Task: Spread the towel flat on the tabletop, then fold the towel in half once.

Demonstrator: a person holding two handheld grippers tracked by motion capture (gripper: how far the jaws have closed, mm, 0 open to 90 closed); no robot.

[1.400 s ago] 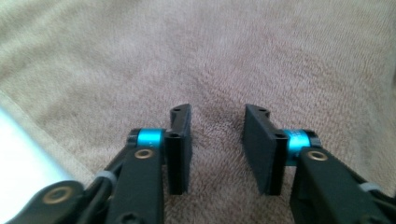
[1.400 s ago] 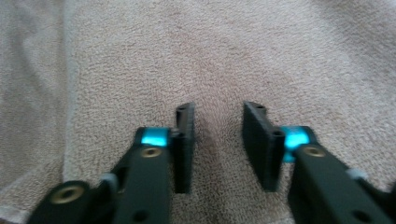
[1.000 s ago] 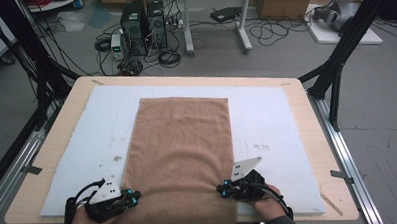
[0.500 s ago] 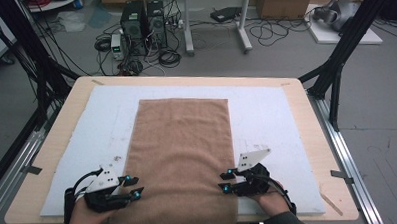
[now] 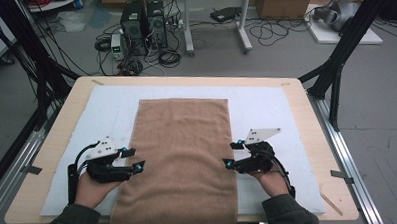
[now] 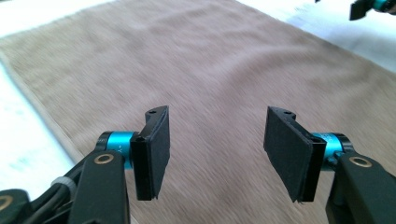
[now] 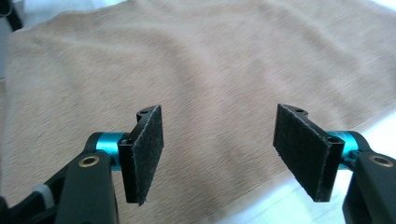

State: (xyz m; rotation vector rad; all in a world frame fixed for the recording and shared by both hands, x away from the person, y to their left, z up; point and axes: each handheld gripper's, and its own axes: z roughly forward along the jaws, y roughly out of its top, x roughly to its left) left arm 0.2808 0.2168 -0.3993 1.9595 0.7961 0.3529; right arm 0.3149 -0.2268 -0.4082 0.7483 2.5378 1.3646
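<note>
brown towel [image 5: 181,162]: long axis runs away from the person
left gripper [image 5: 134,159]: at towel's left edge, jaws just opening, nothing held
right gripper [image 5: 231,155]: at towel's right edge, jaws just opening, nothing held
nearer: both about equal

A robotics lab: a wooden table [image 5: 307,118] framed by black metal struts [image 5: 344,47], with desktop computers [image 5: 143,19] and tangled cables [image 5: 279,31] on the grey floor beyond its far edge.

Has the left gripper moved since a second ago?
Yes. The left gripper has moved away from the near table edge, up along the towel's left edge; its jaws have just been opening, nothing between them.
</note>
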